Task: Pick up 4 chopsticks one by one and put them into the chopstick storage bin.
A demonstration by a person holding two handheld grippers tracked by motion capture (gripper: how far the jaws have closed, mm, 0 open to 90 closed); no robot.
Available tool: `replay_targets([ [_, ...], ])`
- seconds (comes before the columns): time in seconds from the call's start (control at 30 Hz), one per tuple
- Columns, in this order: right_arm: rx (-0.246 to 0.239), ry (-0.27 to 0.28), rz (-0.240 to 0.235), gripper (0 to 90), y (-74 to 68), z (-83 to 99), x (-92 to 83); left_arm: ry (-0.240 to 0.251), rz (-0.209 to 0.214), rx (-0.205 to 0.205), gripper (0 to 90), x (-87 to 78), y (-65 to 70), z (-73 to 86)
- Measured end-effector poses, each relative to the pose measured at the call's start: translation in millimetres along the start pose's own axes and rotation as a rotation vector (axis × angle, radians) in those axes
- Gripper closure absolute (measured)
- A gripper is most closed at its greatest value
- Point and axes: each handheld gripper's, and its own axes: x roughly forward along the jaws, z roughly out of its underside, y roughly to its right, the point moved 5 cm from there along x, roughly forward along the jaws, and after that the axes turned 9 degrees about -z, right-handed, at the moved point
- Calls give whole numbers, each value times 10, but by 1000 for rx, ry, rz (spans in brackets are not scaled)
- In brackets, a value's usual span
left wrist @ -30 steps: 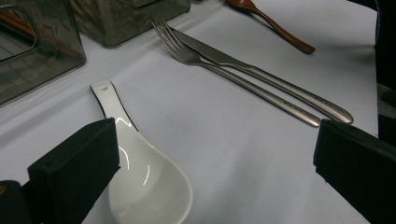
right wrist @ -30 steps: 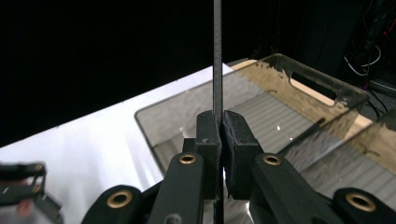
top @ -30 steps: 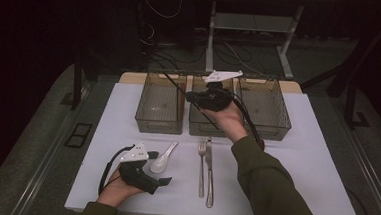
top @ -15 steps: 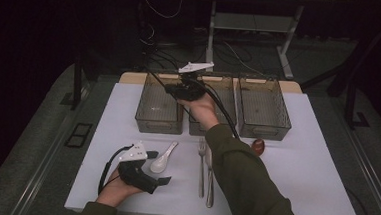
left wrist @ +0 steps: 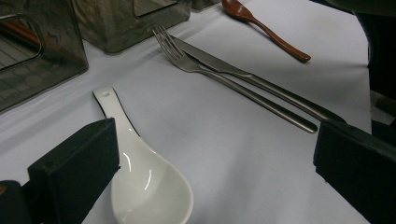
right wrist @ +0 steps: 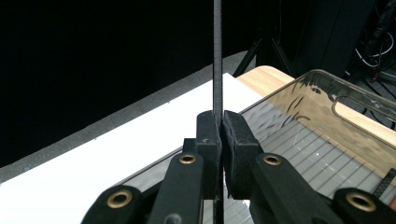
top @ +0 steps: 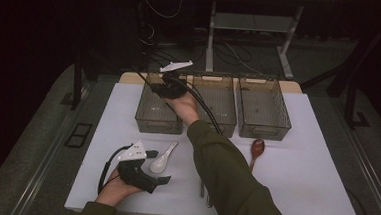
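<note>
Over the left bin (top: 159, 116) now, right hand-held gripper (top: 166, 84) moved across from the middle bin (top: 217, 109), pinching a thin black stick (right wrist: 217, 56), left hand-held gripper (top: 157, 166) unmoved, spread wide beside the white spoon (top: 163, 159) on the bench (top: 304, 174).

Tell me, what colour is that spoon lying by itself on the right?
Reddish-brown, like wood: the spoon shows best in the left gripper view.

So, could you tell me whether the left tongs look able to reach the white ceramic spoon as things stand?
Probably yes. The left tongs are open, and the white ceramic spoon lies on the white table right beside one jaw, uncovered; the steel fork lies apart.
</note>
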Motion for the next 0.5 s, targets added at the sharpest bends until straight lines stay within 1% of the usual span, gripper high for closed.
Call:
replay_targets([
  [0.13, 3, -25, 4, 852, 36, 51, 78, 4, 2, -5, 0, 7, -1, -2],
  [0.27, 16, -68, 12, 852, 57, 134, 133, -3, 2, -4, 0, 11, 0, 2],
  [0.4, 28, -97, 20, 852, 85, 180, 139, -4, 4, -1, 0, 11, 5, 0],
  [0.5, 24, -109, 19, 848, 81, 188, 136, -4, 5, 1, 0, 13, 6, 0],
])
